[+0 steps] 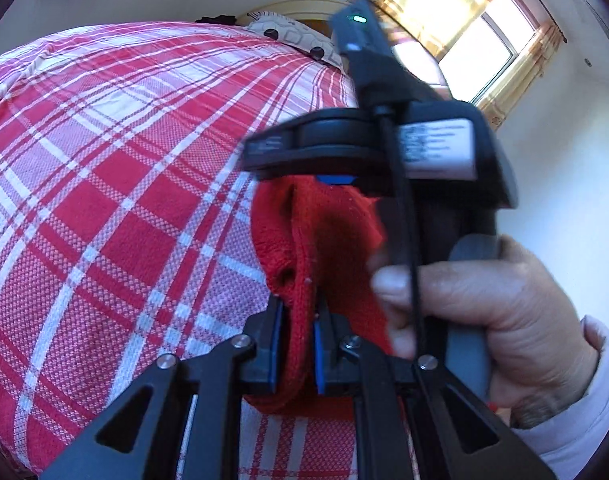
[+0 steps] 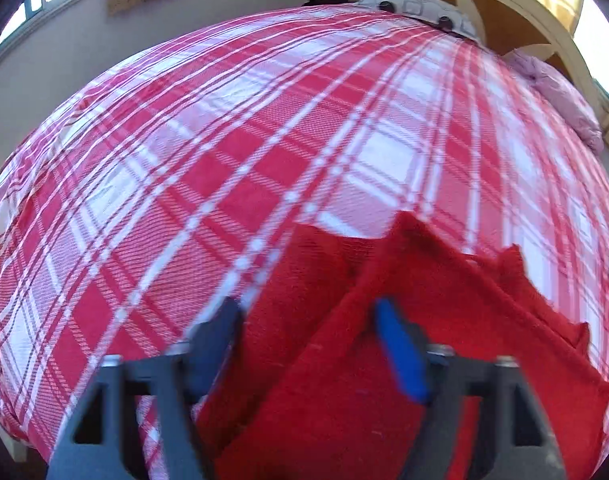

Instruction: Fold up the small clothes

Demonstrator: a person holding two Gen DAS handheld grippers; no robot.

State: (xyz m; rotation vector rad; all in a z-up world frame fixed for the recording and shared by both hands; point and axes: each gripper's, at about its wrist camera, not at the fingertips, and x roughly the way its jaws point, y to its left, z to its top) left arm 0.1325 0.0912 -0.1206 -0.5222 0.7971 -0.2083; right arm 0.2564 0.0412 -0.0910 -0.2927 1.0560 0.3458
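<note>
A red knitted garment (image 1: 304, 240) lies bunched on the red-and-white checked bed cover (image 1: 104, 160). My left gripper (image 1: 298, 320) is shut on a thick fold of its near end, blue pads pressing both sides. A person's hand (image 1: 484, 300) holds my right gripper (image 1: 336, 179), which points down onto the garment's far end. In the right wrist view the red garment (image 2: 344, 420) fills the gap between the fingers of the right gripper (image 2: 308, 332). The inner face of its blue pad (image 2: 400, 356) shows bare, so the jaws stand open around the cloth. This view is blurred.
The checked cover (image 2: 264, 120) spreads wide to the left and far side. A patterned pillow (image 2: 416, 4) and a curved headboard (image 2: 504, 8) stand at the far end. A pink bundle (image 2: 560, 96) lies at the far right. A curtained window (image 1: 476, 40) is beyond.
</note>
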